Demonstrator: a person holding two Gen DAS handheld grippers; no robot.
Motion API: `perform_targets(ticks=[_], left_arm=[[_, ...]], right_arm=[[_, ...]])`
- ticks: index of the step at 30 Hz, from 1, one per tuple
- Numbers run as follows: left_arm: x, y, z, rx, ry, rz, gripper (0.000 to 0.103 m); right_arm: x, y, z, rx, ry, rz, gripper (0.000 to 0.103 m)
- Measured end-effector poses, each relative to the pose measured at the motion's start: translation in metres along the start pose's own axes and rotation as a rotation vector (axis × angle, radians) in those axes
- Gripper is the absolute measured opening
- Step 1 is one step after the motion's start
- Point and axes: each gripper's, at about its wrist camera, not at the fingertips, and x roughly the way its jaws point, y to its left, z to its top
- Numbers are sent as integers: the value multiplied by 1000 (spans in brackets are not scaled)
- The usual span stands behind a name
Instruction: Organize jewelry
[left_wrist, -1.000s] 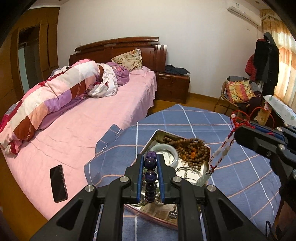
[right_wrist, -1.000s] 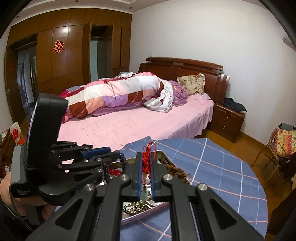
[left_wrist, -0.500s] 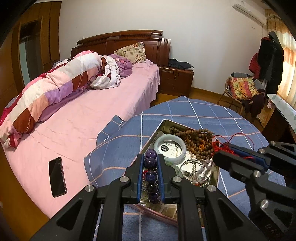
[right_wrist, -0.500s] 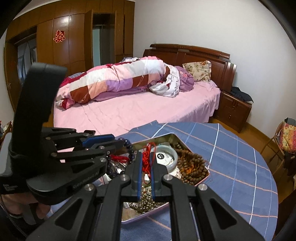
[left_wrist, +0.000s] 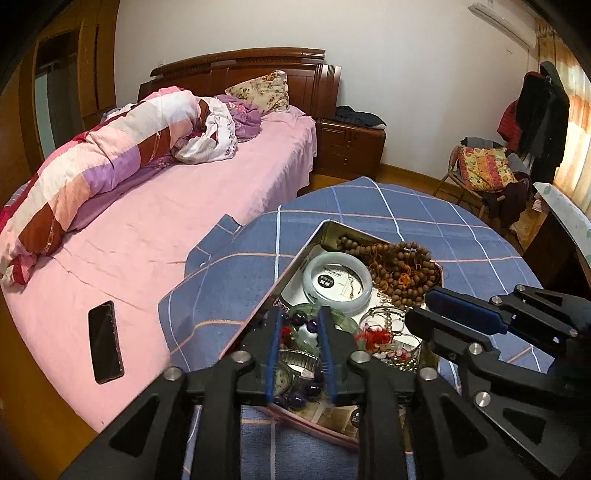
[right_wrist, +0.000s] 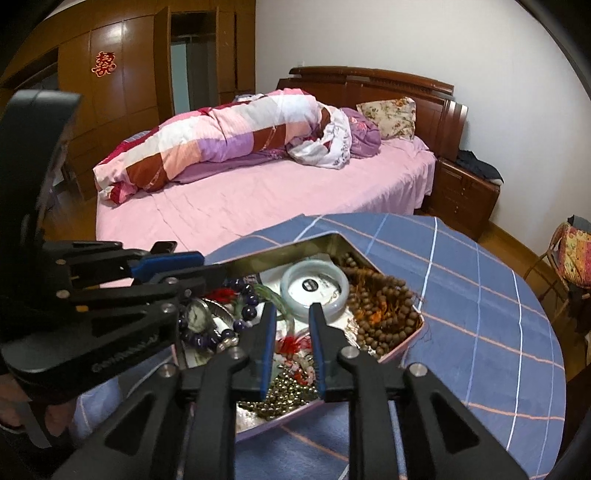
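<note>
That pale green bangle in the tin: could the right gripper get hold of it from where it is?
Probably yes. The bangle lies uncovered on top in the tin, just beyond the right gripper, whose jaws, just opened, hold nothing. The left gripper stands off to the side.

An open heart-shaped metal tin (left_wrist: 295, 258) lay on the table, holding a pale jade bangle (left_wrist: 336, 282), brown wooden prayer beads (left_wrist: 402, 266), a purple bead bracelet (right_wrist: 247, 310) and a red-tasselled strand (left_wrist: 373, 338).
</note>
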Motion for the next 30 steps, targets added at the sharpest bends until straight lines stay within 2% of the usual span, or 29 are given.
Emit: perform_targets(ticks=[1, 2, 3, 4, 5, 6, 15, 21, 30], left_arm=[[0, 0, -1, -1, -1, 5, 36], [0, 1, -1, -3, -6, 12, 43], [-1, 2, -2, -6, -14, 27, 48], [-1, 4, -2, -13, -16, 34, 57], [-3, 6, -3, -27, -20, 30, 63], [-5, 7, -4, -36, -24, 22, 64], [-27, 9, -7, -53, -61, 26, 64], [-40, 8, -5, -50, -88, 35, 64], [-43, 5, -7, -36, -96, 42, 64]], right_arm=[[0, -1, -1, 4, 2, 0, 29], [-1, -2, -2, 7, 0, 2, 44], [-2, -3, -2, 11, -4, -7, 49], [-4, -4, -3, 16, -10, -16, 51], [-7, -7, -4, 25, -14, -19, 57], [-9, -9, -6, 37, -15, -21, 61], [-49, -26, -21, 149, -73, -90, 73], [-68, -41, -26, 198, -107, -128, 75], [-71, -44, -30, 212, -113, -140, 75]])
